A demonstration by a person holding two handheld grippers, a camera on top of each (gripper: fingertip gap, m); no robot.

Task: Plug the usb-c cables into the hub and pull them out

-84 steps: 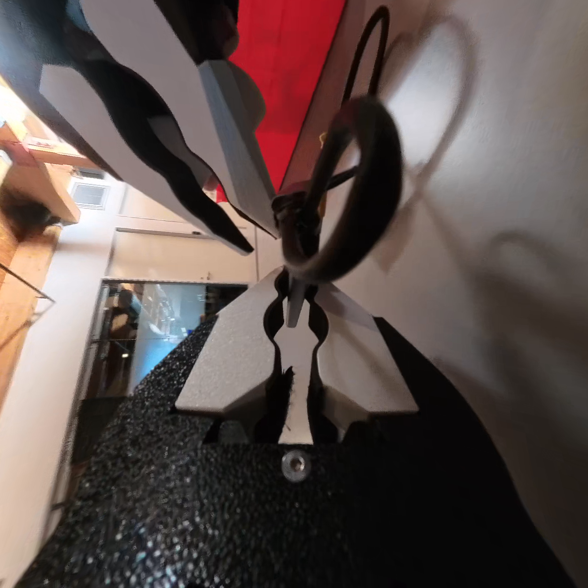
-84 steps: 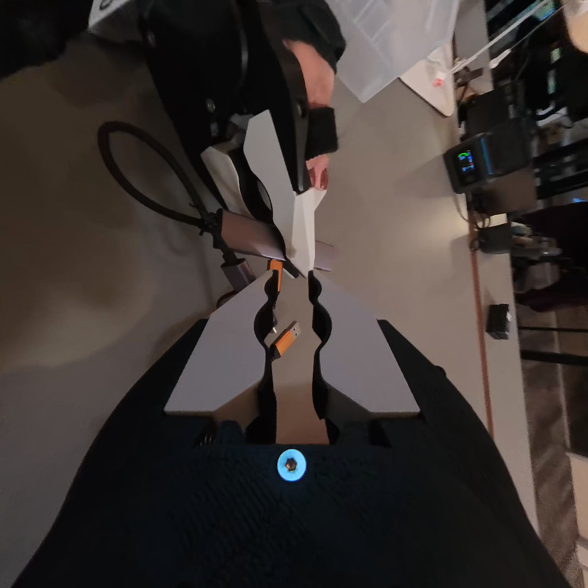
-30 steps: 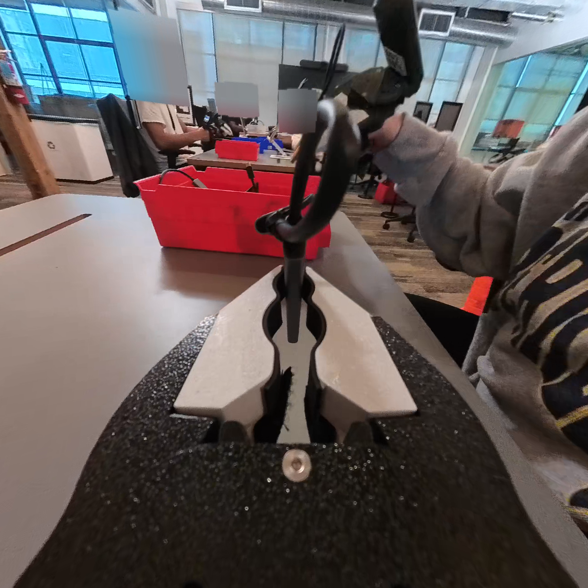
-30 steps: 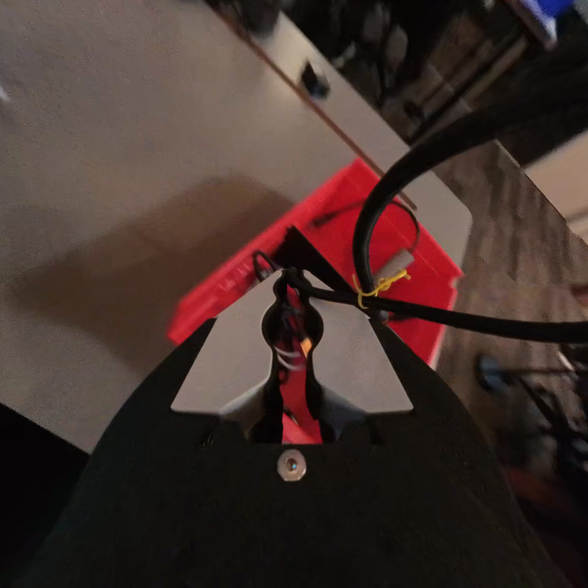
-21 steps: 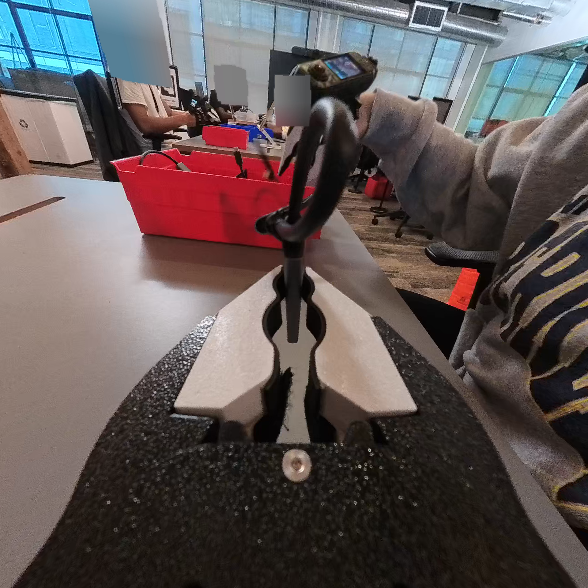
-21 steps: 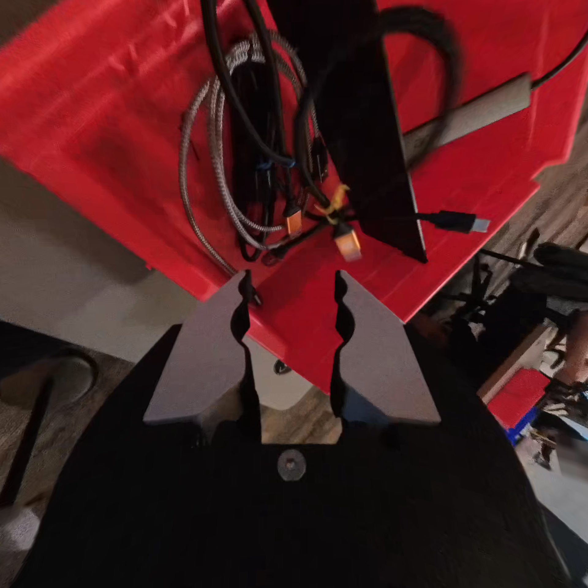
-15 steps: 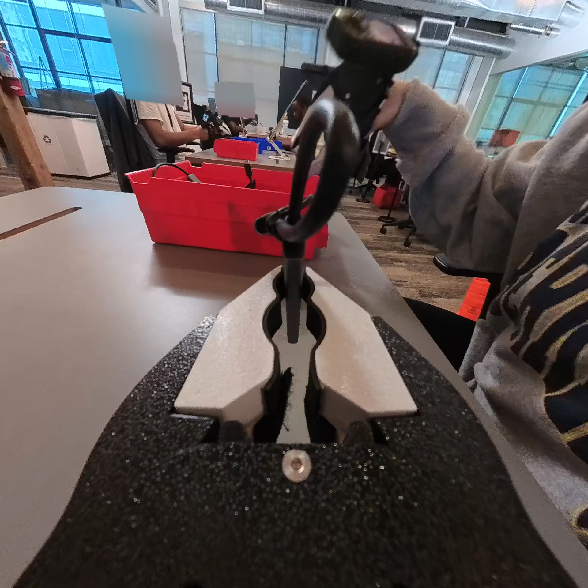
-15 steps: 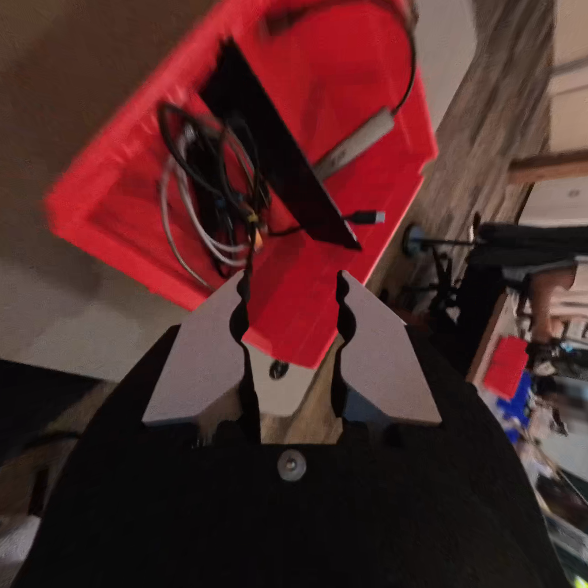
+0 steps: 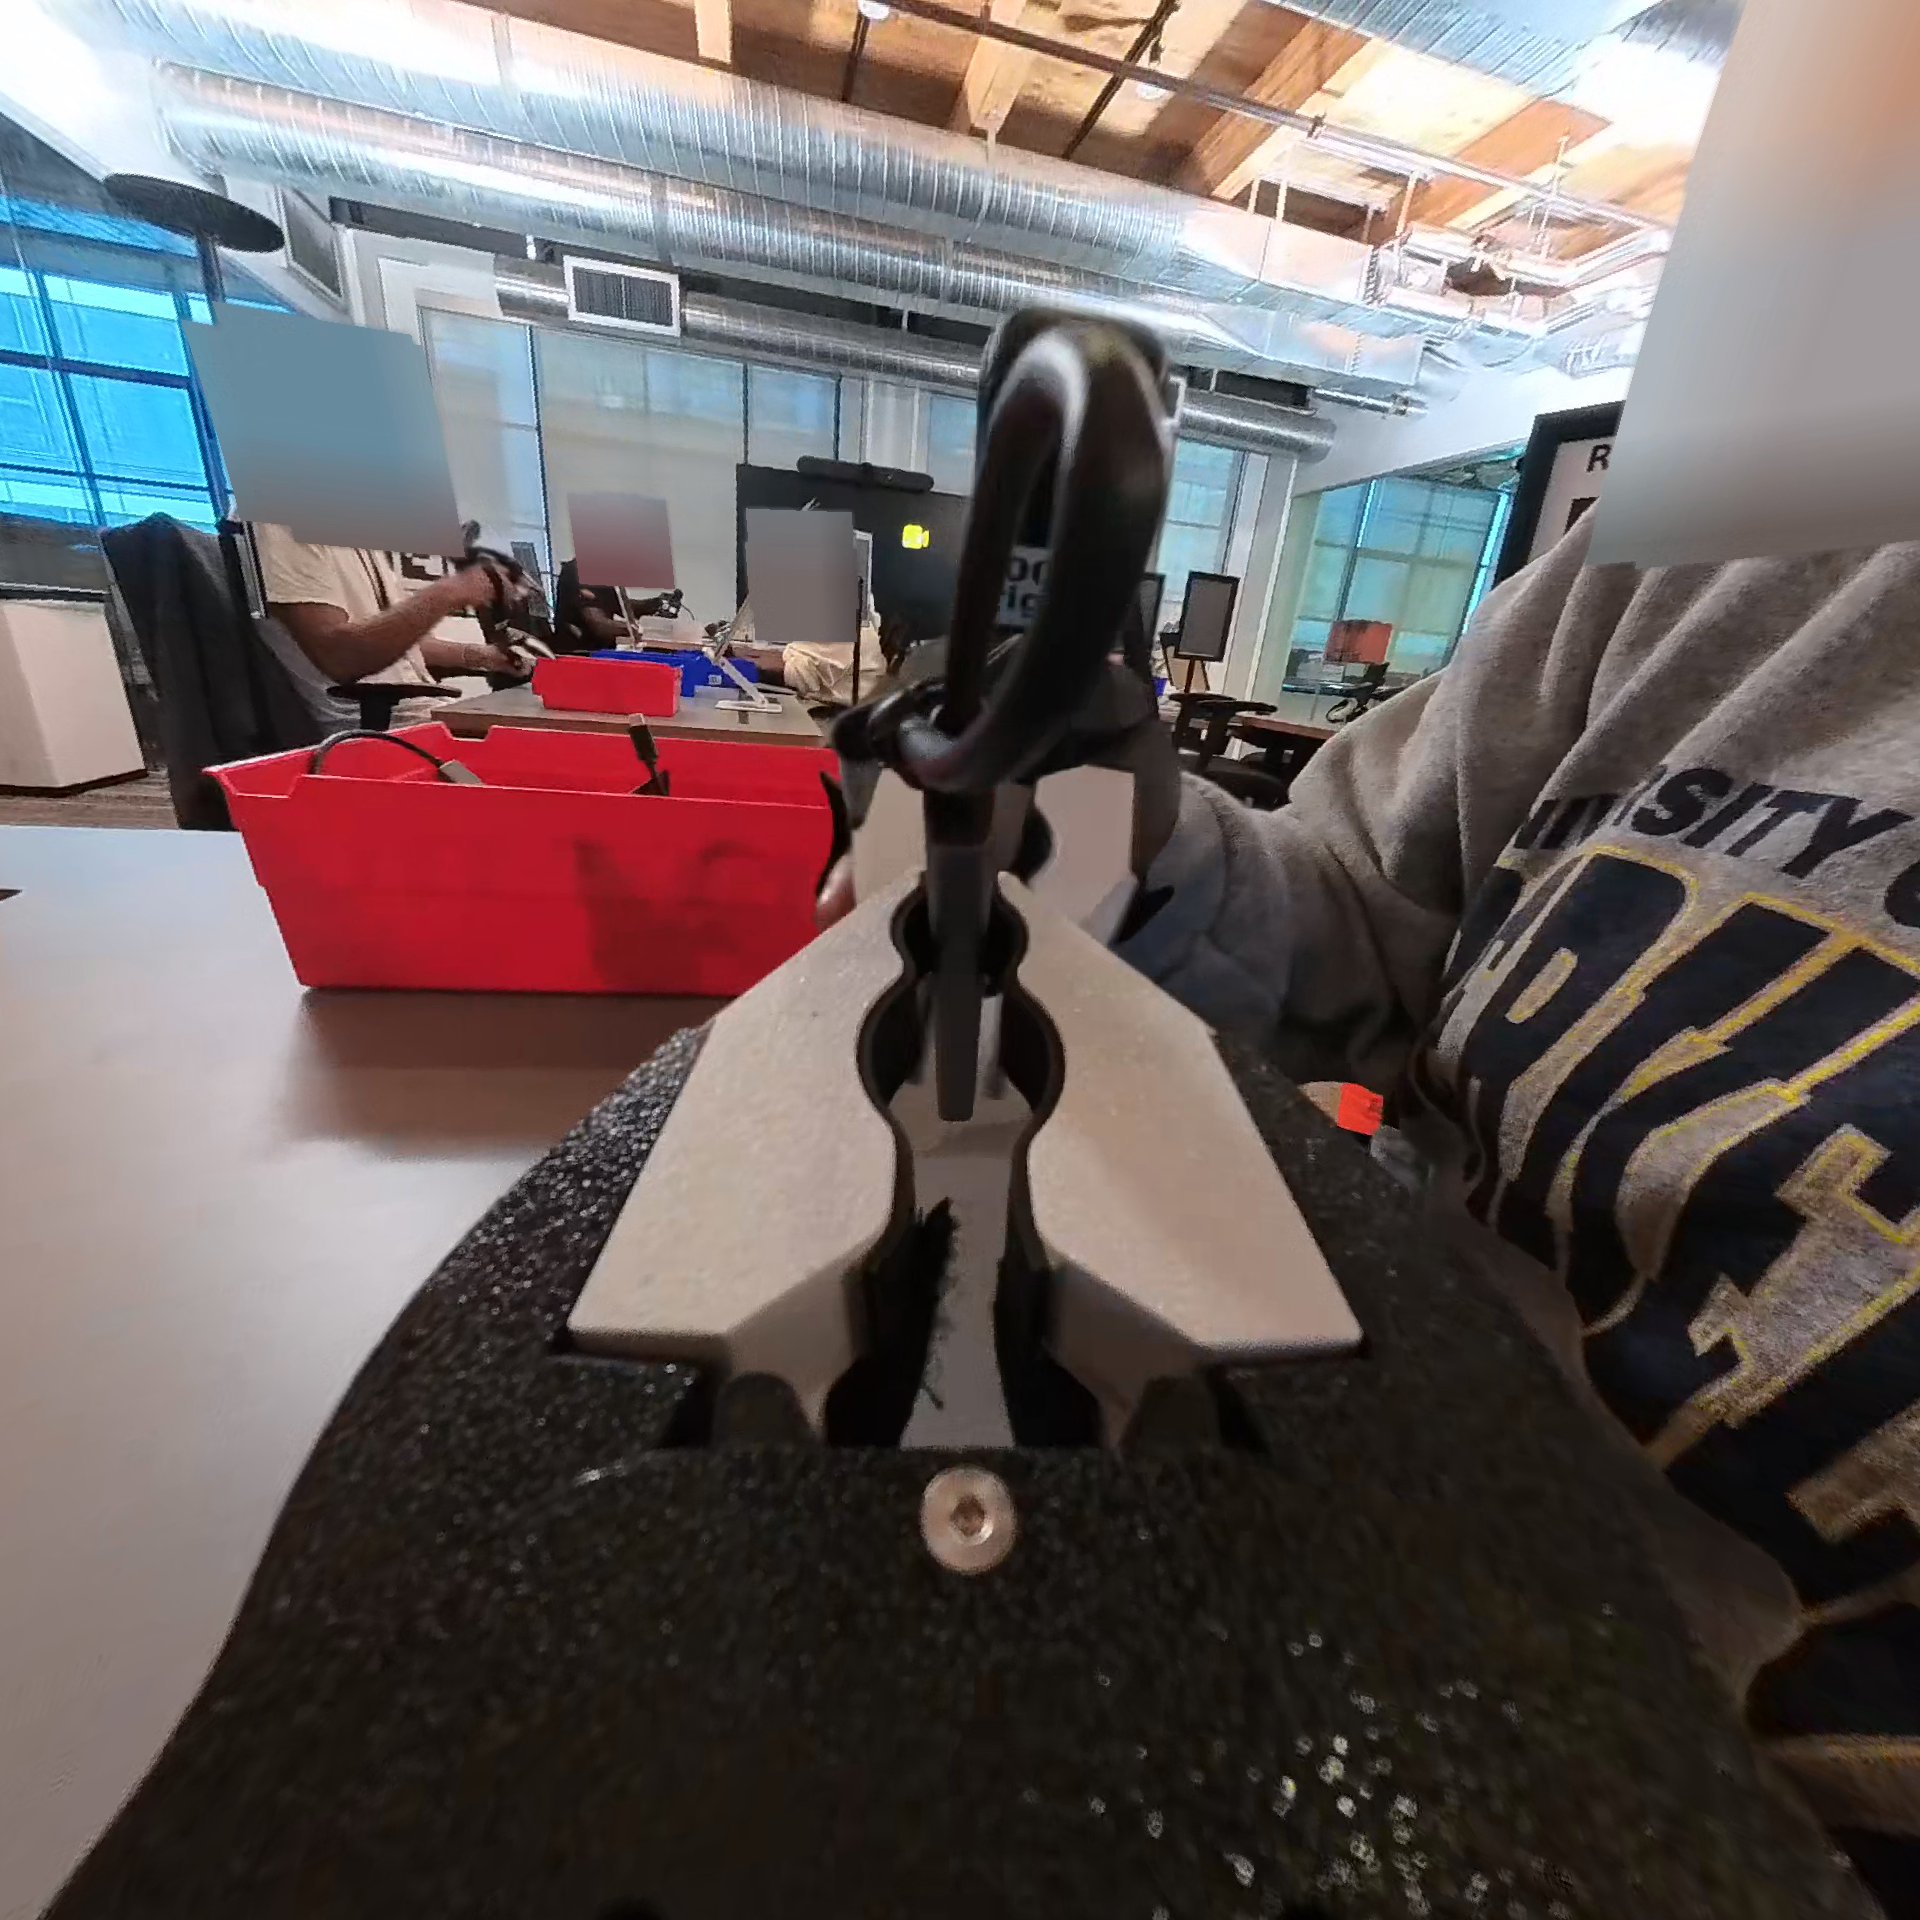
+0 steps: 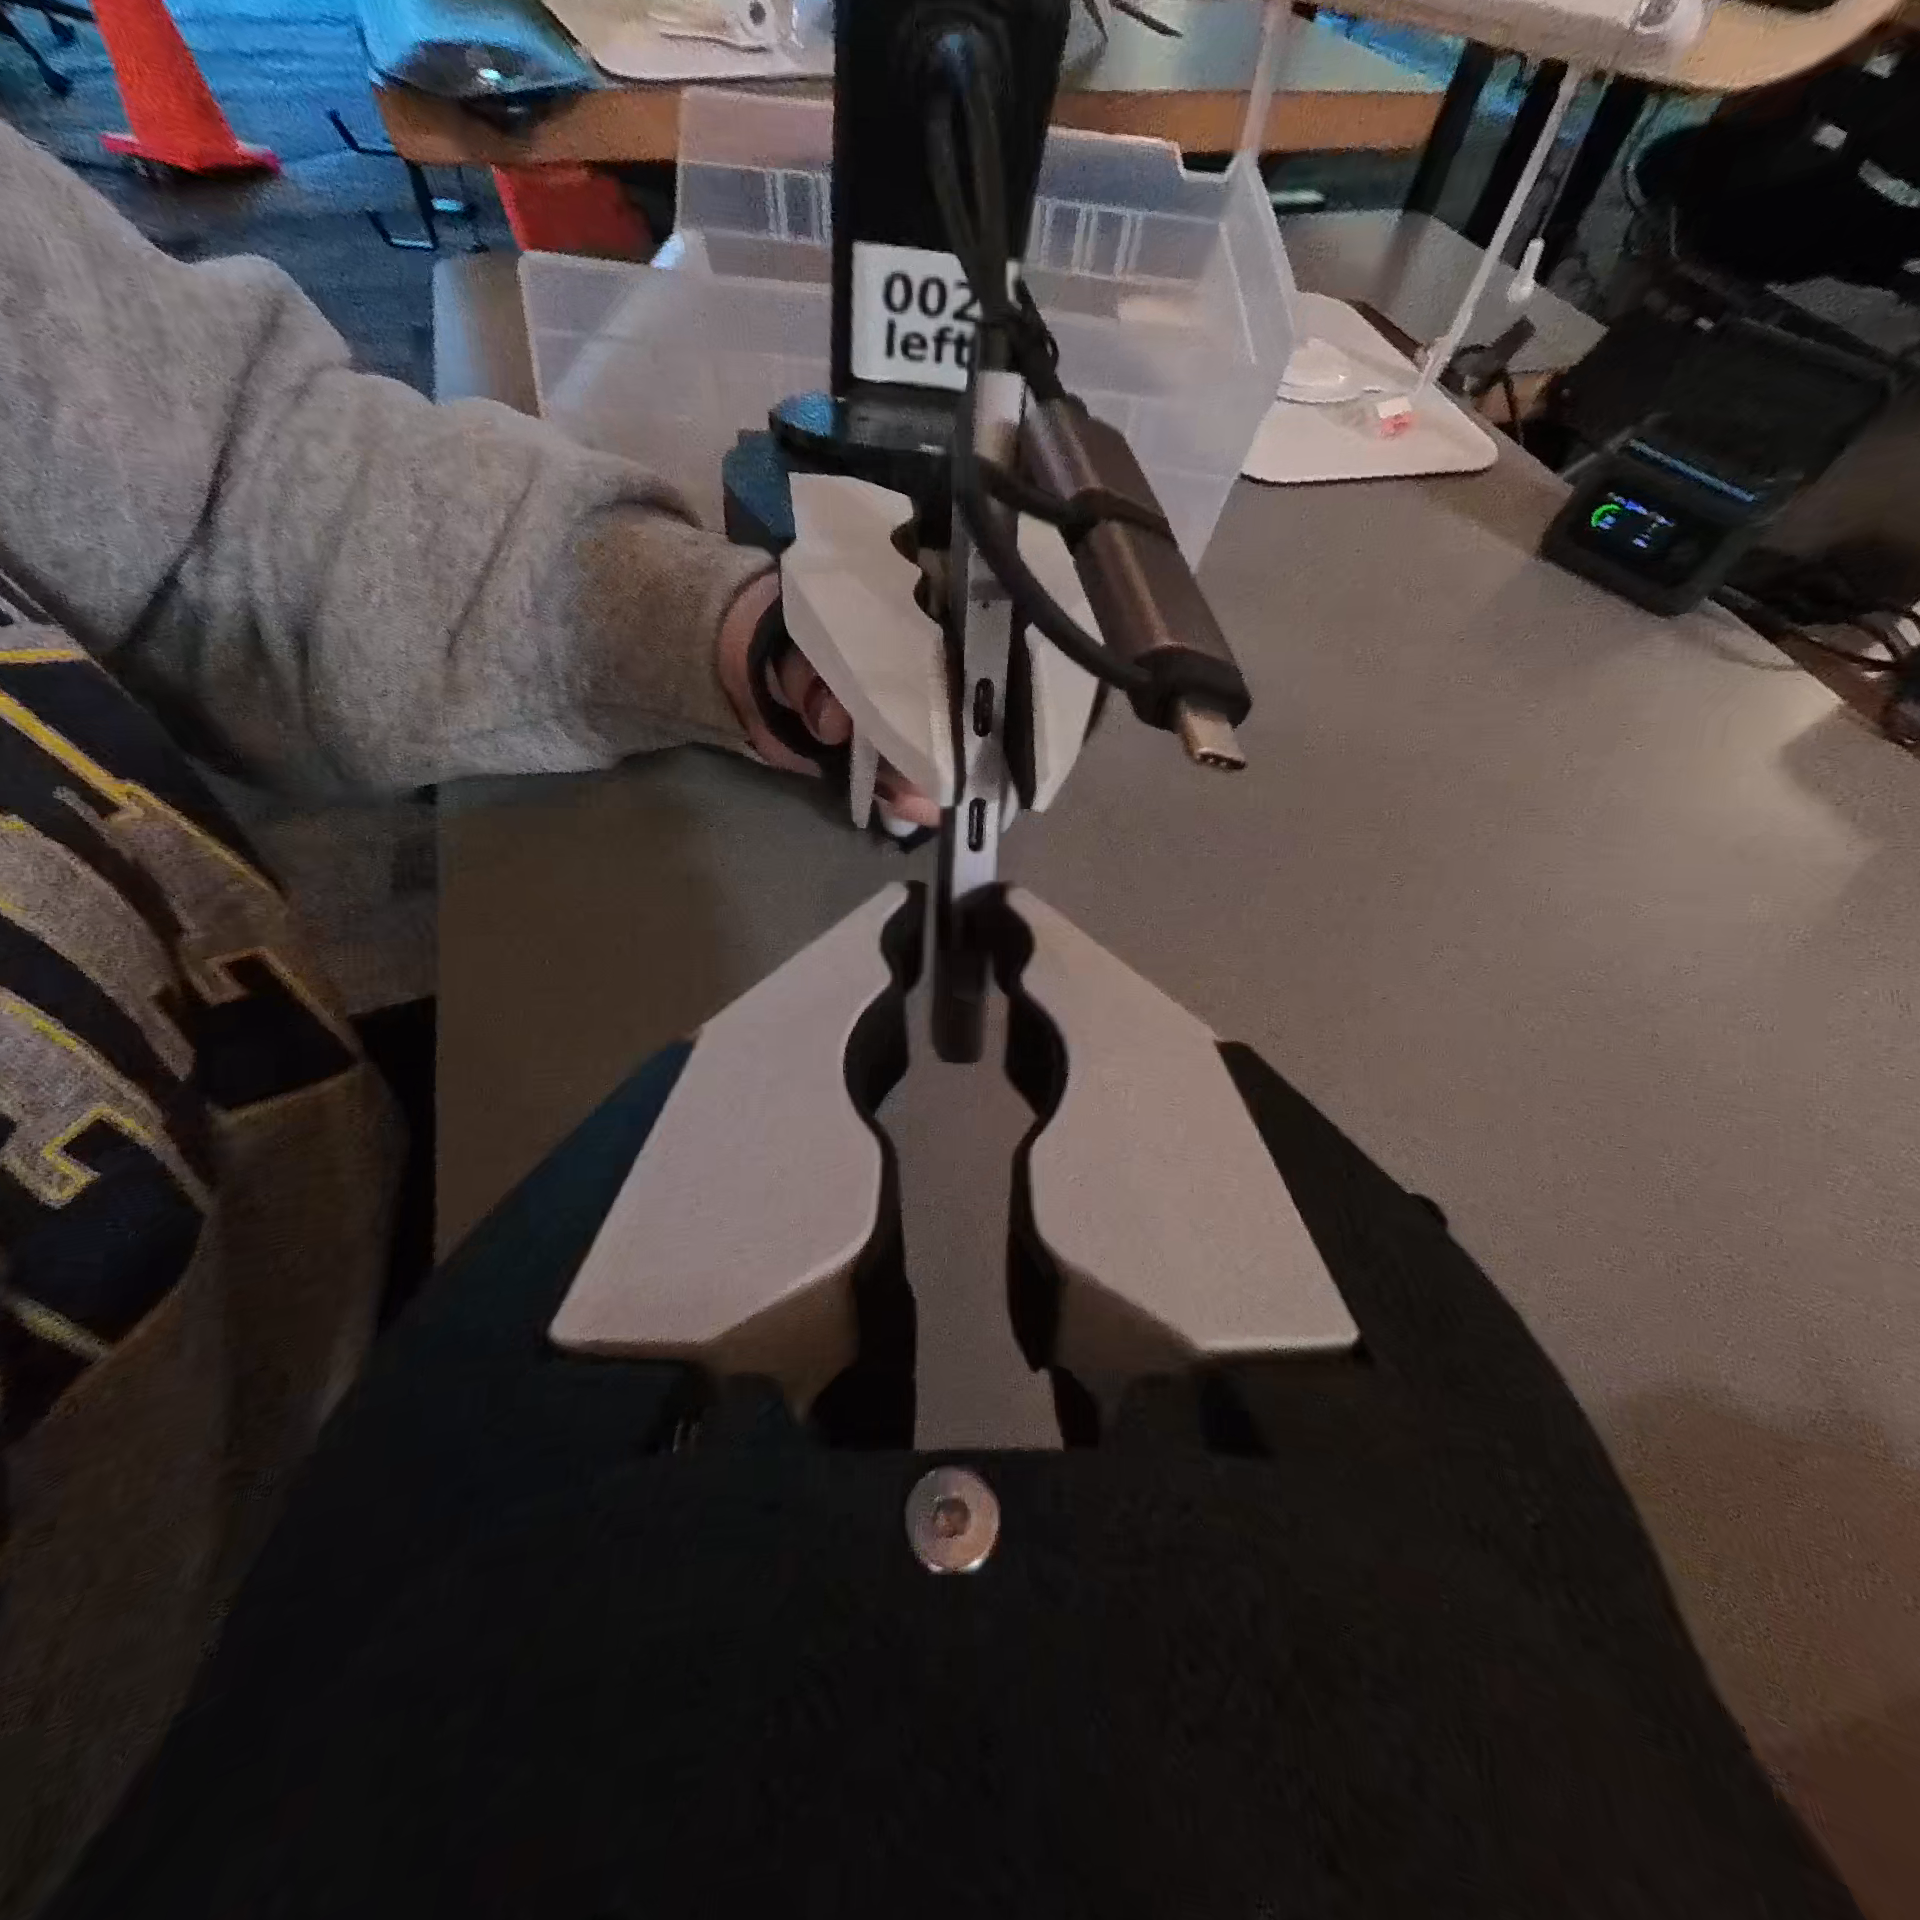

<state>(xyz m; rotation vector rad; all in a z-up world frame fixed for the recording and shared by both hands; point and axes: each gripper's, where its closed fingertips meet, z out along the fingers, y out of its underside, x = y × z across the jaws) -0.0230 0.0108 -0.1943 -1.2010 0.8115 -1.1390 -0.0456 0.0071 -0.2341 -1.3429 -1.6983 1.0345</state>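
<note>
The hub (image 10: 975, 831), edge-on, is clamped by both the left hand-held gripper (image 9: 961, 914) and the right hand-held gripper (image 10: 961, 914), its faces hidden. Its own cable plug (image 10: 1195, 696) hangs free at 1 o'clock. At 10 o'clock, the red bin (image 9: 520, 873) on the bench (image 9: 208, 1143) hides most cables.

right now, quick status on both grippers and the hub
Left gripper shut on the hub, held edge-on. Right gripper closed on the hub's near end. Hub's own bundled cable dangles beside it, both visible ports empty. Table clear below.
</note>
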